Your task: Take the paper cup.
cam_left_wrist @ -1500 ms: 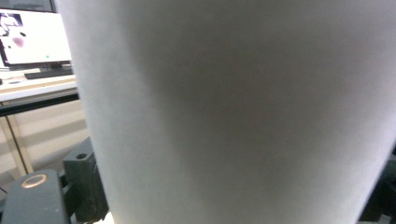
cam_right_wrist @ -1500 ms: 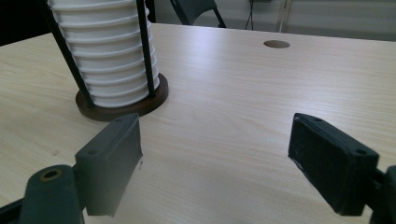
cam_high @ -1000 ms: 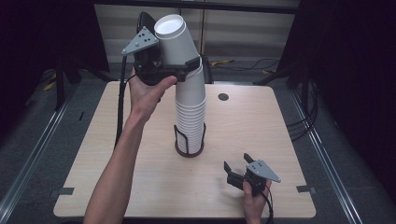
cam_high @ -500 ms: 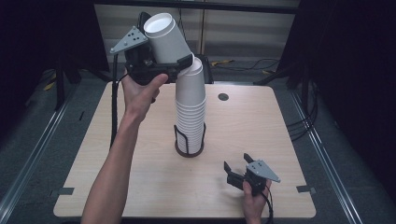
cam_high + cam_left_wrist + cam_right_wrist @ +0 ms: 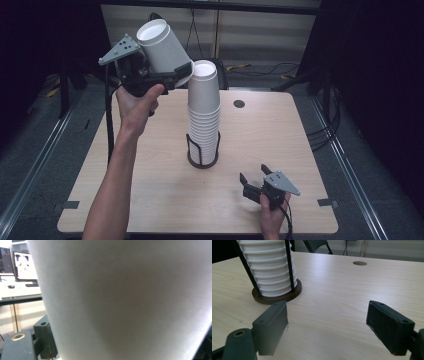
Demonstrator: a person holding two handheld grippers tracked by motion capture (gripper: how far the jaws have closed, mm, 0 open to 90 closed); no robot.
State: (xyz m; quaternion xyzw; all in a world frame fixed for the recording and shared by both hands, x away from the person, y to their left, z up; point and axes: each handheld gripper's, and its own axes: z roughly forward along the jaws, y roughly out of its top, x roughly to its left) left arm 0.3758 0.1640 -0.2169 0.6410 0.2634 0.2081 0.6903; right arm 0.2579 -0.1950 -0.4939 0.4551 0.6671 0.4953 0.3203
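The pale wood-grain worktop (image 5: 150,195) stood in a dark room, a round hole (image 5: 239,104) near its far edge. At its centre rose a cup stack (image 5: 203,115) in a black holder (image 5: 202,159). The left claw (image 5: 167,77) gripped a tilted white cup (image 5: 162,47) above the far left; the right claw (image 5: 252,186) rested open, near right.

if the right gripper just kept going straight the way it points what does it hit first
Probably nothing soon: the open right gripper points across bare table. The cup stack in its black holder sits left of that line, though depth is hard to judge.
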